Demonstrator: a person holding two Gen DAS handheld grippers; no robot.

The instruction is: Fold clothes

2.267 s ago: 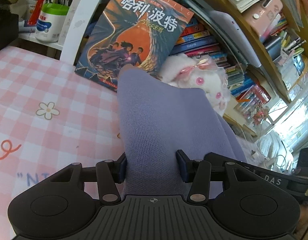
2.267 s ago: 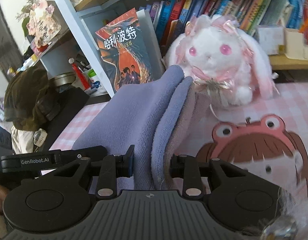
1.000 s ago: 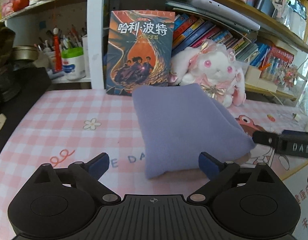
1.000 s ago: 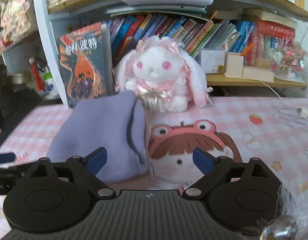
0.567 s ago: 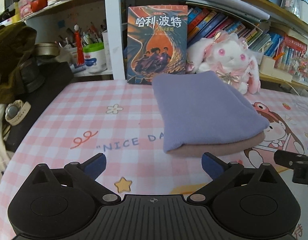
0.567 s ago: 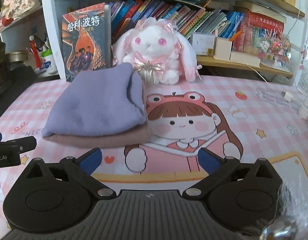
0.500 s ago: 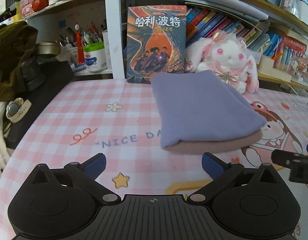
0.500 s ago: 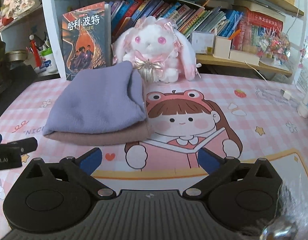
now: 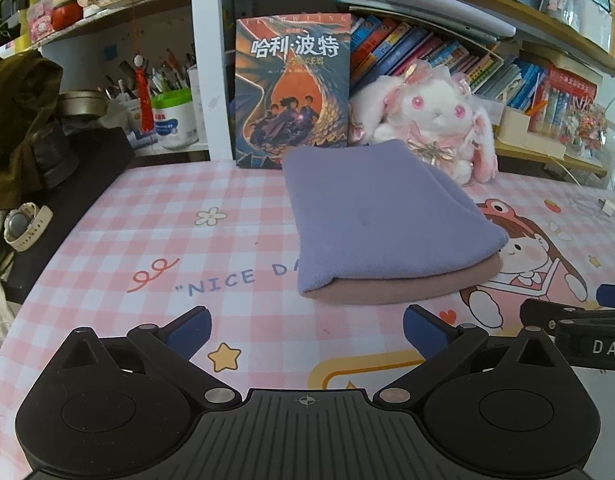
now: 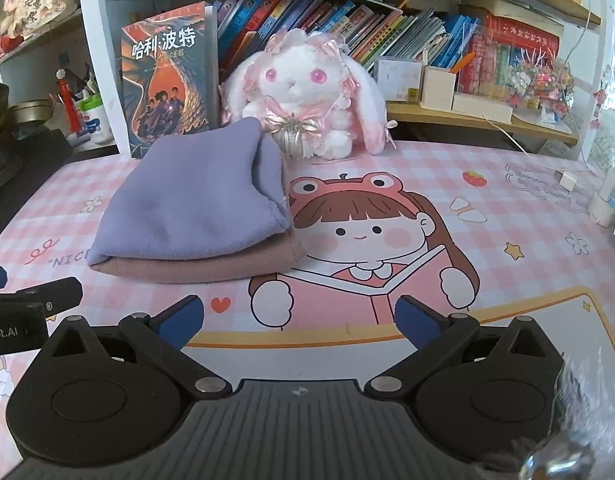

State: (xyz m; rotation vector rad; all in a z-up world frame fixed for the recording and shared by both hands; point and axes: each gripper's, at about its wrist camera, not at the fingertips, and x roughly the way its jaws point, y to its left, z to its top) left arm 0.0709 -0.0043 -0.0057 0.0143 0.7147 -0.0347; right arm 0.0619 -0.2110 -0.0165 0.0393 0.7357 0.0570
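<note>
The folded garment point(image 9: 383, 224), lavender on top with a dusty-pink layer beneath, lay flat on the worktop point(image 9: 155, 240), on its pink checked mat just in front of the plush rabbit point(image 9: 431, 120) and the upright book point(image 9: 293, 92). The left gripper point(image 9: 305, 326) hovered short of the garment's near edge, its fingers point(image 9: 189, 326) spread wide and holding nothing. The right gripper point(image 10: 299, 316) was likewise spread wide and empty, beside the left.
</note>
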